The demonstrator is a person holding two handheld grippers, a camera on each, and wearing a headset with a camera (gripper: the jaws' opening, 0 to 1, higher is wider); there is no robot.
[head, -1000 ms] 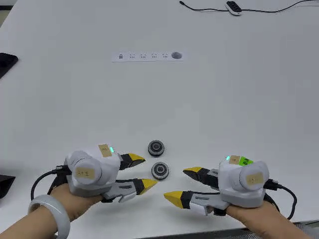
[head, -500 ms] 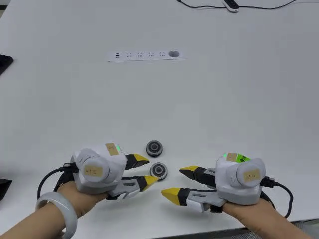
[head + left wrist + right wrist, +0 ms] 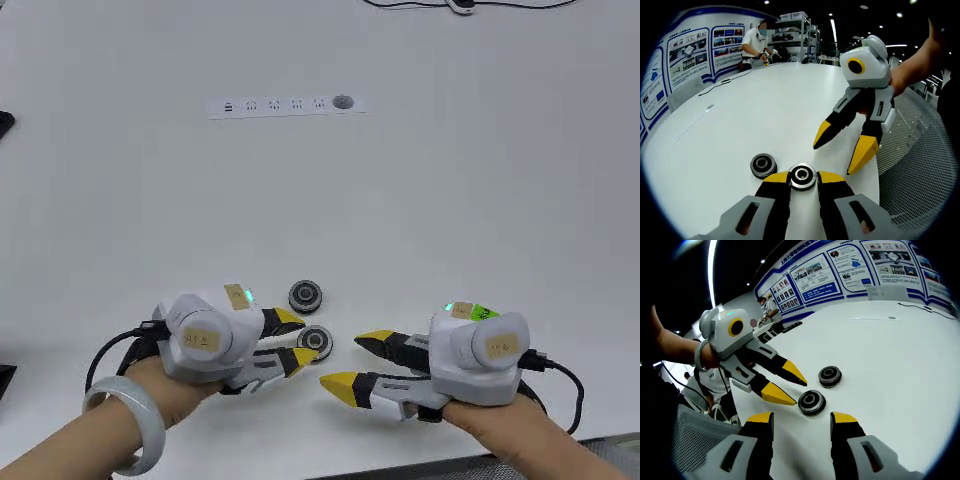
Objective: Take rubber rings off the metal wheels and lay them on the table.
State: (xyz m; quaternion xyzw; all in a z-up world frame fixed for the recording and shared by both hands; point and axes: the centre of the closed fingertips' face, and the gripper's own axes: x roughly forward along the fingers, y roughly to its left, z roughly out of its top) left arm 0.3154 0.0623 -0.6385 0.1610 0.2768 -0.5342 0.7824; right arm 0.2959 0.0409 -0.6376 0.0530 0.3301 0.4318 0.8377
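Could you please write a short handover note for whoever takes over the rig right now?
Left tool: open, jaws on either side of the near wheel; I cannot tell whether they touch it.
Right tool: open, holding nothing, pointing at that wheel from the opposite side.
Far wheel: flat on the table, just beyond the near one, with no tool on it.
Done: nothing yet. Both wheels wear their dark rings.
Left: pull both rings off and lay them on the table.
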